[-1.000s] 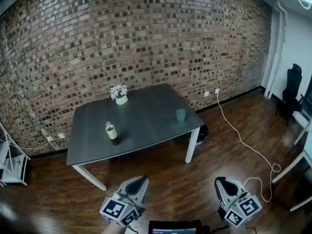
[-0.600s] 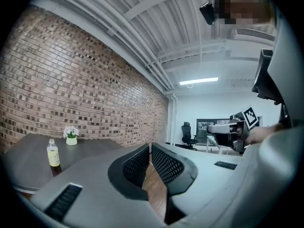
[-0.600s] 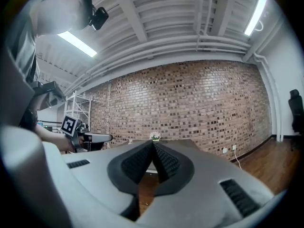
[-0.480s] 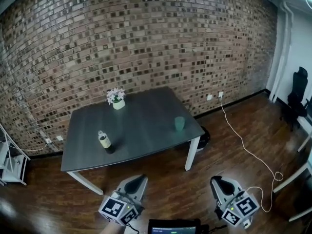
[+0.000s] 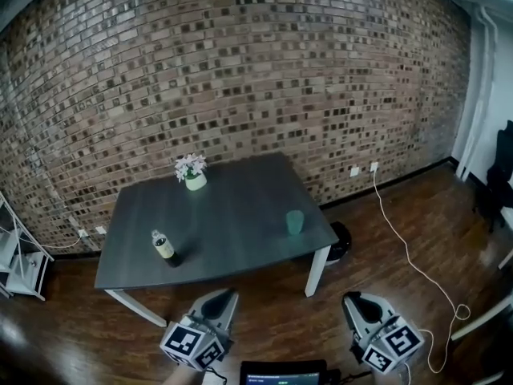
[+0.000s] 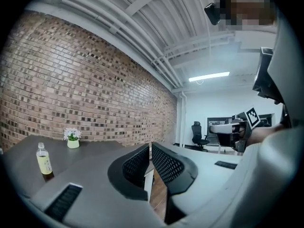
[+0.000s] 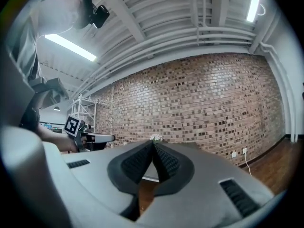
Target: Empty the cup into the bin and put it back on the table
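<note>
1. Step in hand, as judged: approach to the green cup (image 5: 295,222). It stands upright near the right end of the dark tabletop (image 5: 232,215), well apart from both grippers, and nothing is grasped yet.
2. Left gripper (image 5: 225,297): jaws drawn together, empty, held low in front of the person and pointing level toward the table.
3. Right gripper (image 5: 357,299): clenched on nothing, level, on the cup's side of the table.
4. Handling note: the right gripper suits the pickup. Its jaws should spread before reaching the cup, then close across the middle of the cup wall.
5. Carrying note: the cup should stay upright until it is over the bin (image 5: 340,241). The bin is a dark round container on the floor, just beside the table's near right leg.
6. Tipping note: the cup should tip fully above the bin mouth, then return upright to a bare part of the tabletop. What the cup contains cannot be made out from here.
7. Hazard, as judged: the cup sits close to the table edge, so a sideways nudge could send it off.
8. Count on the tabletop:
   - cups, one
   - bottles, one: bottle (image 5: 163,246) with yellowish contents, near the front left
   - potted flowers, one: flower pot (image 5: 192,175), at the far edge
9. Count elsewhere:
   - bins, one
   - grippers, two
</note>
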